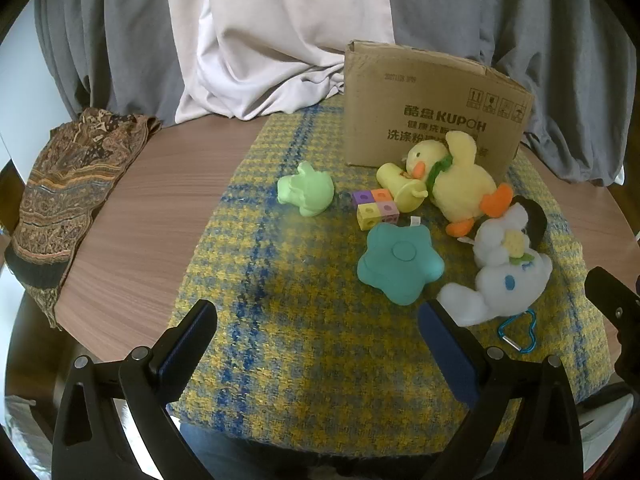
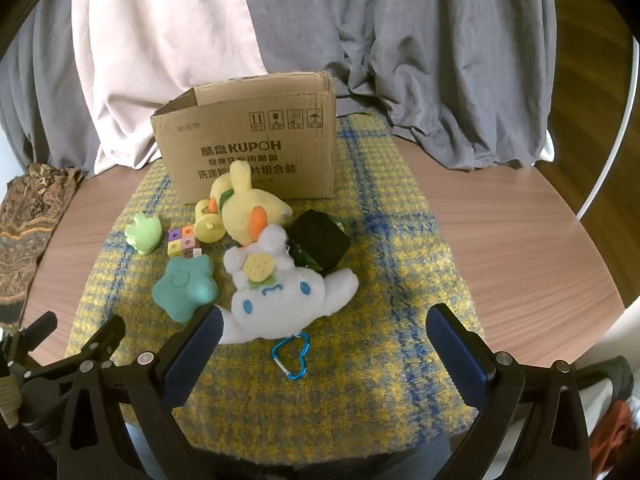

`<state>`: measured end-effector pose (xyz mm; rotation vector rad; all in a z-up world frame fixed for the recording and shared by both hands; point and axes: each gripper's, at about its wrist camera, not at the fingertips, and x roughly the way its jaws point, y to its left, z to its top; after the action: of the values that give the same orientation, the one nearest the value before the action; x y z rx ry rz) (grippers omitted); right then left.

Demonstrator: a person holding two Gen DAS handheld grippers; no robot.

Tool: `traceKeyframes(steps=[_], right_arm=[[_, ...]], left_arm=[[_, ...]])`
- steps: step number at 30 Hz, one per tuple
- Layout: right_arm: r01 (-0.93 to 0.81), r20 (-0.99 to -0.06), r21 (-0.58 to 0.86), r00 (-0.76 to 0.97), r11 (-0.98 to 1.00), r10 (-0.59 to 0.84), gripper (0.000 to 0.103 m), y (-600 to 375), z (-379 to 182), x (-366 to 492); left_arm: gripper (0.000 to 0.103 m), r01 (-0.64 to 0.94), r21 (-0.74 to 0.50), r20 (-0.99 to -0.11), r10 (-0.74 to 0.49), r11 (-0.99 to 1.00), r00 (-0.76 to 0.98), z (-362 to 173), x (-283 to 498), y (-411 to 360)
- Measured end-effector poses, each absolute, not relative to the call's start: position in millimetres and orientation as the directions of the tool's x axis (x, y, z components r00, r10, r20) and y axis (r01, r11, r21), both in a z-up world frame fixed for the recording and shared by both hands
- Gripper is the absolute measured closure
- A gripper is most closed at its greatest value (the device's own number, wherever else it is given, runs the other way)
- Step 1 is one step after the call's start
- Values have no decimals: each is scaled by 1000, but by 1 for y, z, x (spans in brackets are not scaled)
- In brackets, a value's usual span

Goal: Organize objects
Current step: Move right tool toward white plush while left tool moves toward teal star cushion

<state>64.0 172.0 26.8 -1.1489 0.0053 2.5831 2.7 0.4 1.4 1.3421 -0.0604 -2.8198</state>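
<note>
Round wooden table (image 1: 152,200) under a yellow-and-blue checked cloth (image 1: 304,320), grey curtains behind. Left hand-held gripper (image 1: 318,344): jaws spread wide, empty, over bare cloth, teal star cushion (image 1: 400,264) ahead to its right. Right hand-held gripper (image 2: 322,346): jaws likewise apart, empty, nearer the white plush dog (image 2: 280,300), lying crosswise just ahead. Cardboard box (image 2: 248,140) open at the far edge, likely the destination.

I see toys strewn before the open cardboard box (image 2: 256,148): yellow duck plush (image 2: 250,216) on its side, white plush (image 2: 280,296), teal star (image 2: 184,286), coloured cubes (image 2: 182,240).
</note>
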Motion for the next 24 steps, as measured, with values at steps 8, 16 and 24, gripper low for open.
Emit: traceKeyframes(steps=[8, 16, 24], right_arm=[[-283, -725, -121, -629, -951, 280, 1, 171, 26, 64], [-281, -735, -125, -618, -951, 280, 1, 170, 24, 59], [-282, -735, -134, -614, -950, 286, 1, 168, 23, 54]], left_arm=[[1, 5, 30, -781, -27, -1000, -625, -1, 2, 1], [1, 9, 26, -780, -27, -1000, -625, -2, 1, -3], [1, 19, 17, -778, -25, -1000, -628, -2, -2, -7]])
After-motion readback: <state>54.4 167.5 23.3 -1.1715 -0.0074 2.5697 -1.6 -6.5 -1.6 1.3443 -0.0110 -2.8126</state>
